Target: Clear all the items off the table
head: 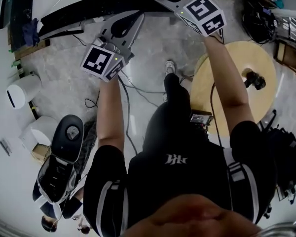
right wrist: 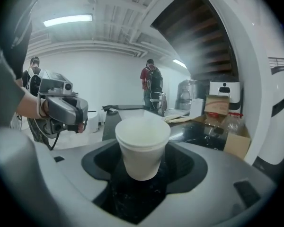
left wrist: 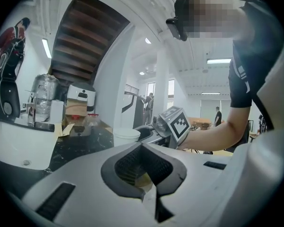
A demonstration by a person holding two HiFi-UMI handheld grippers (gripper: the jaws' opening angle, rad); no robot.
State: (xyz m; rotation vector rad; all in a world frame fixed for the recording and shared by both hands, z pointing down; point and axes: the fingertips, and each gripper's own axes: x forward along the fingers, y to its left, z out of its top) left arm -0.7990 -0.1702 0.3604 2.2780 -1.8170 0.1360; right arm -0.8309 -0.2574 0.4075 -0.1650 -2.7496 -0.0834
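1. Right gripper view has the right gripper [right wrist: 143, 170] clamped on a white, tapered disposable cup [right wrist: 142, 143]. The dark pads press its lower sides from left and right, and the cup stands upright with its open mouth on top.
2. Under the cup lies a black, white-veined stone worktop [right wrist: 201, 132]. From where I look, I can't tell whether the cup's base rests on it or hangs just above.
3. The left gripper [left wrist: 145, 168], seen in its own view, has its jaws brought together with nothing between them.
4. That gripper is held to the left of the cup and apart from it. It is just short of the worktop's edge, over the grey speckled floor [head: 153, 48].
5. Both grippers are held by a person in a black short-sleeved top with white stripes [head: 177, 172], who has both forearms stretched forward towards the worktop.
6. Farther along the worktop, to the right of the cup, sits a brown cardboard box [right wrist: 217, 105]. A clear plastic bottle with a red cap [right wrist: 234, 122] stands near it.
7. A round, pale wooden table [head: 232, 63] stands at the person's right side, well apart from the worktop. A small black device [head: 256, 80] lies on it.
8. Beyond the worktop's far end stands another person in a red top with a dark backpack [right wrist: 153, 86].
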